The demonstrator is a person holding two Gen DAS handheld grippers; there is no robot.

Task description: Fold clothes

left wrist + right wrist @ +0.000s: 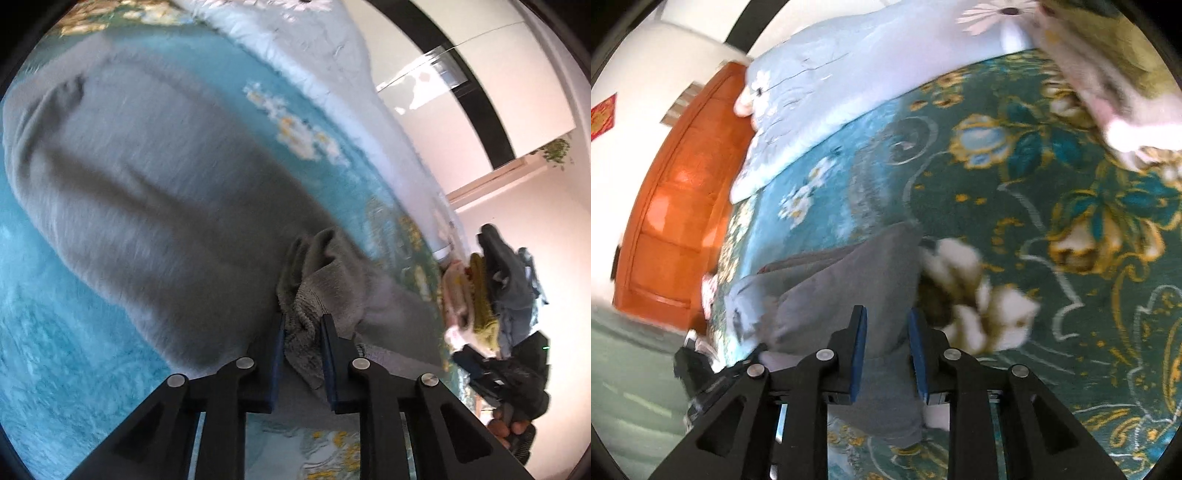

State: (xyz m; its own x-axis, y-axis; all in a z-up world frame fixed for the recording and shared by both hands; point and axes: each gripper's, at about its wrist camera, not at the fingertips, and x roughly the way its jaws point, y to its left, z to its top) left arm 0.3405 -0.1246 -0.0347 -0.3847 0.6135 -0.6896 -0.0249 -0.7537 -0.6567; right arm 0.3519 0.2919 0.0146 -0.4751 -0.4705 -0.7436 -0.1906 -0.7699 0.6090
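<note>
A grey sweatshirt (155, 192) lies spread on the teal floral bedspread (44, 332). My left gripper (303, 321) is shut on a bunched ribbed edge of the sweatshirt (314, 280), which fills the gap between the blue pads. In the right wrist view my right gripper (886, 317) is shut on another part of the grey sweatshirt (842, 288), with cloth passing between its pads. The right gripper also shows at the lower right of the left wrist view (513, 373).
A stack of folded clothes (480, 295), pink, mustard and blue-grey, sits on the bed beyond the sweatshirt, and shows in the right wrist view (1108, 74). A pale blue pillow (849, 74) lies at the bed's head. An orange wooden headboard (676, 206) stands left.
</note>
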